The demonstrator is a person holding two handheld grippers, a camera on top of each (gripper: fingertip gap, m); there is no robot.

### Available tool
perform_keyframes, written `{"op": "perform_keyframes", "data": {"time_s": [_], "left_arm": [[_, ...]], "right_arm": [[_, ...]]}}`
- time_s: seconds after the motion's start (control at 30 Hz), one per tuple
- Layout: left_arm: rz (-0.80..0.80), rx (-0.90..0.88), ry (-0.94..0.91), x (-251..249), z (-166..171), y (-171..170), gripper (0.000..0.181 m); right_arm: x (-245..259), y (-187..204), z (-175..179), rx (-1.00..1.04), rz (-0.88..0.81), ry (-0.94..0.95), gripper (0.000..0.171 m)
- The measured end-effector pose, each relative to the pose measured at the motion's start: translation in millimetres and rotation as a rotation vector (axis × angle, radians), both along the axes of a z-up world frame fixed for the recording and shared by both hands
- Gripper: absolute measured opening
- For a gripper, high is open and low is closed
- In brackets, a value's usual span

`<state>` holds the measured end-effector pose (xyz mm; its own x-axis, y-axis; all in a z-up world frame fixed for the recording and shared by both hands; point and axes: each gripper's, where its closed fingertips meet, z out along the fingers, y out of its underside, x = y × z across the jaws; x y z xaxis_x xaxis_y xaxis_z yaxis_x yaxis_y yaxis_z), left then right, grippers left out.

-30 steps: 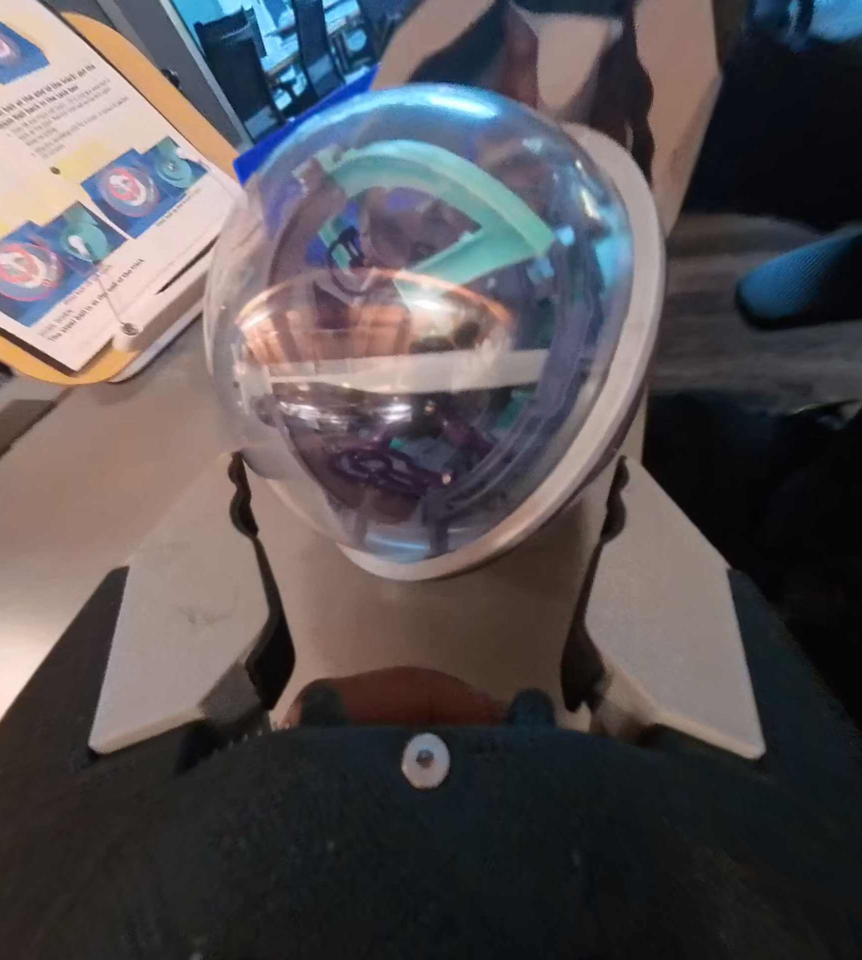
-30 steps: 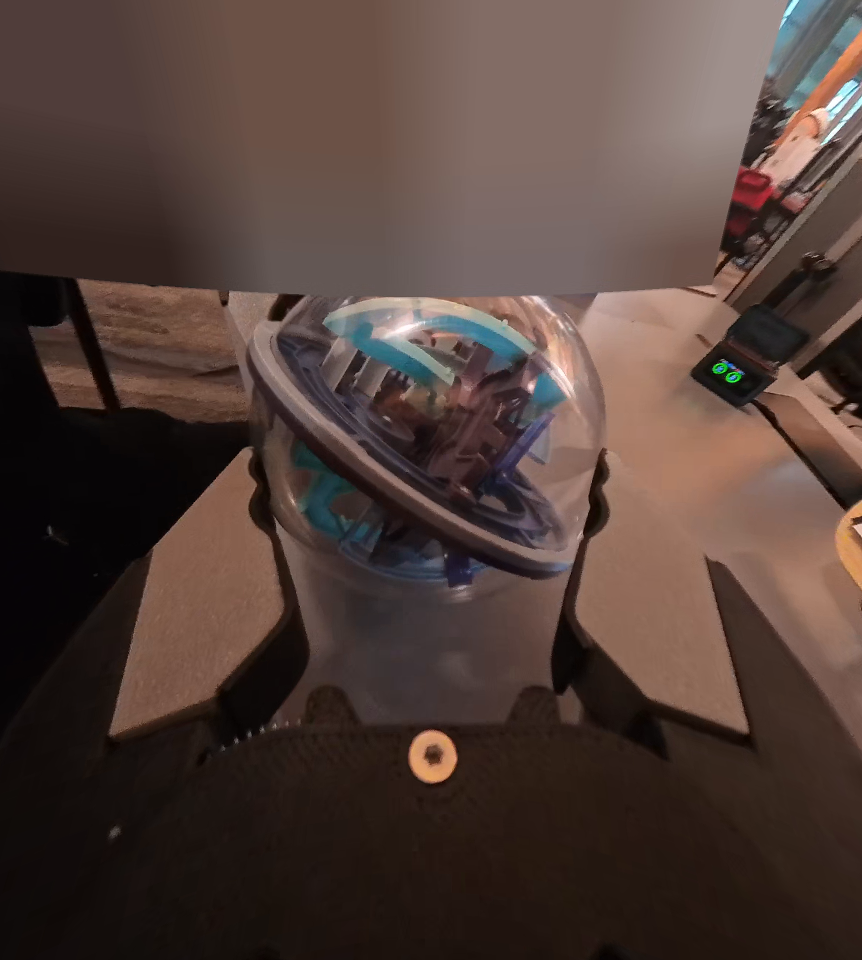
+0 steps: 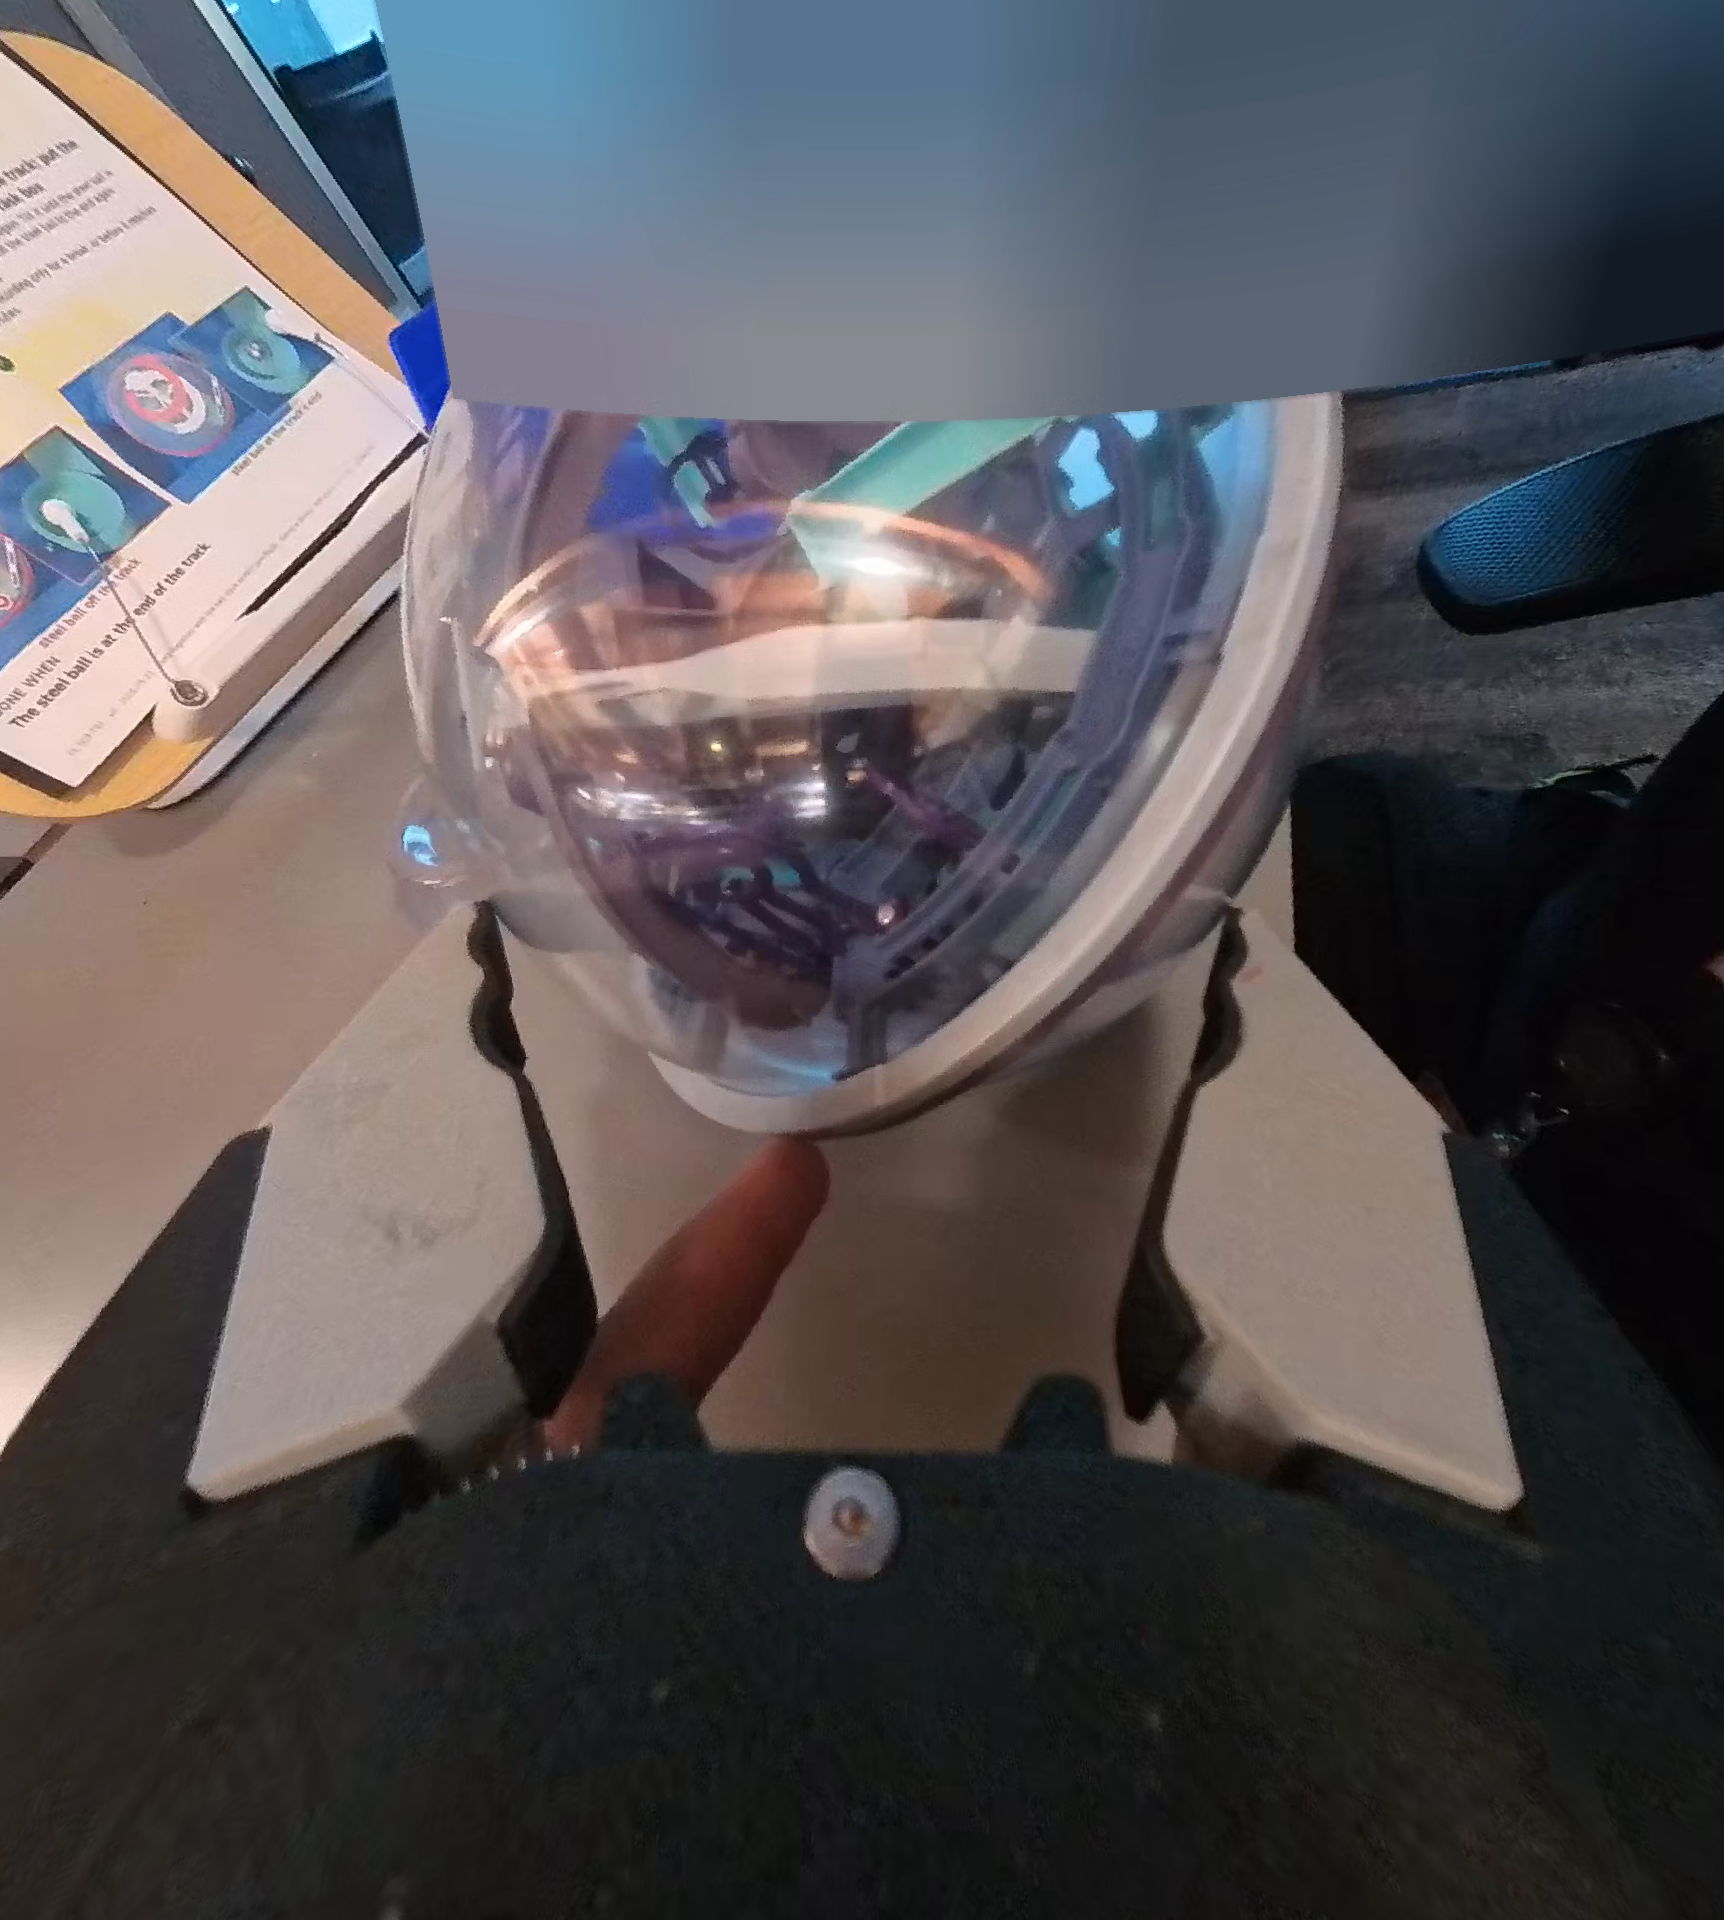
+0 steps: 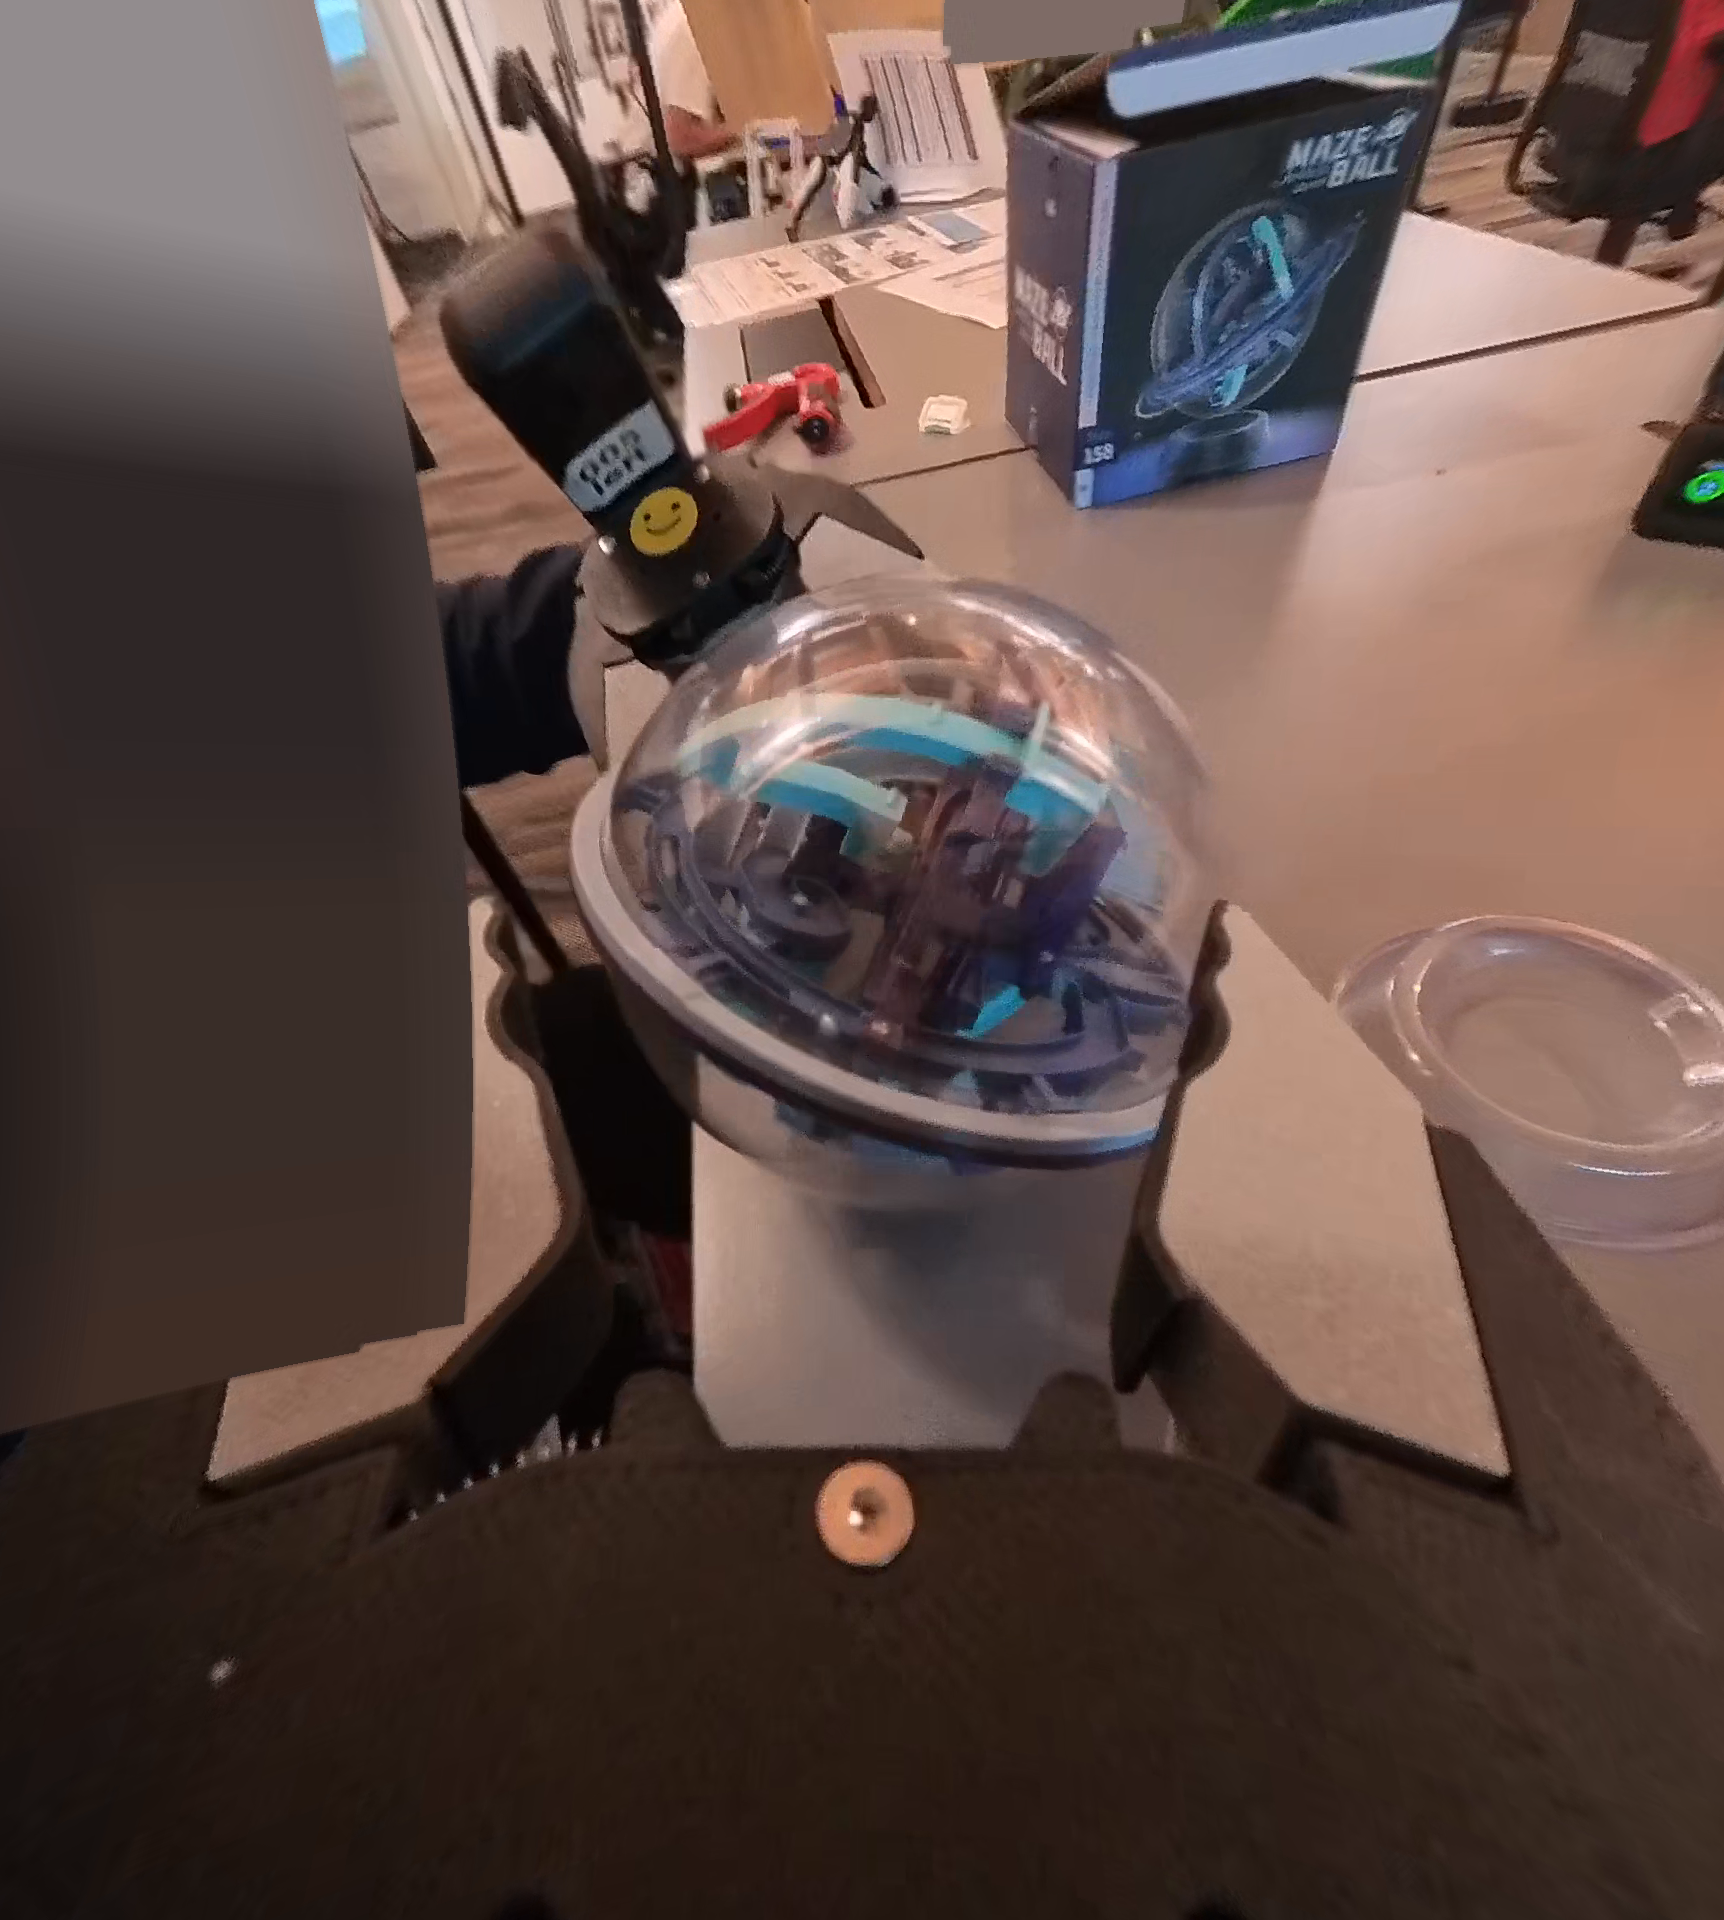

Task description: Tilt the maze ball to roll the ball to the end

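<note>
The maze ball (image 4: 889,883), a clear sphere with a pale grey rim around its middle and blue, teal and purple tracks inside, is held up off the grey table (image 4: 1409,644) between both tongs. The right gripper (image 4: 847,997) has its two fingers spread wide and pressed against opposite sides of the ball, just below the rim. The left gripper (image 3: 853,966) grips it the same way from the far side, jaws wide and closed against the shell, with the rim tilted steeply in that view. A fingertip (image 3: 733,1236) reaches up under the ball between the left fingers. Right of the ball a clear plastic stand (image 4: 1564,1081) lies on the table; beyond the ball stands a dark blue box (image 4: 1201,301).
</note>
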<state>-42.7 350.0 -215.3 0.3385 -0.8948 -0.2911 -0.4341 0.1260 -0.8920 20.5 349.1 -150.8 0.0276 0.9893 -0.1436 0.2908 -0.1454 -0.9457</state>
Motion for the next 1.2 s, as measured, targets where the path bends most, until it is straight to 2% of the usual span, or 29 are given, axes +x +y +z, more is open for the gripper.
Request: {"op": "perform_keyframes", "data": {"time_s": [0.03,0.13,0.23,0.4,0.57,0.7,0.8,0.93,1.03,1.2], "left_arm": [[-0.003,0.004,-0.001,1,0,0,0.129],[-0.011,0.013,-0.015,4,2,-2,0.128],[-0.015,0.008,-0.033,7,3,-2,0.128],[0.005,-0.038,-0.071,15,5,-4,0.129],[0.151,-0.132,-0.052,7,-3,-5,0.121],[0.222,-0.181,0.01,3,-16,-15,0.11],[0.218,-0.195,0.012,12,-20,-23,0.131],[0.225,-0.217,0.02,9,-22,-18,0.125],[0.229,-0.202,0.036,2,-21,-10,0.109],[0.214,-0.187,0.111,5,-31,-3,0.117]], "right_arm": [[1,1,3,-0.045,0.012,0.016,0.122],[3,10,-2,-0.202,0.027,0.011,0.121],[3,14,-24,-0.36,0.027,-0.055,0.123],[2,10,-40,-0.409,0.041,-0.062,0.134],[4,10,-45,-0.423,0.014,-0.042,0.138],[3,3,-53,-0.374,0.012,-0.109,0.138],[-1,1,-56,-0.306,0.001,-0.125,0.139],[-3,5,-54,-0.188,-0.031,-0.086,0.14],[-5,5,-53,-0.079,-0.054,-0.089,0.14],[-6,6,-51,0.059,-0.063,-0.068,0.139]]}}
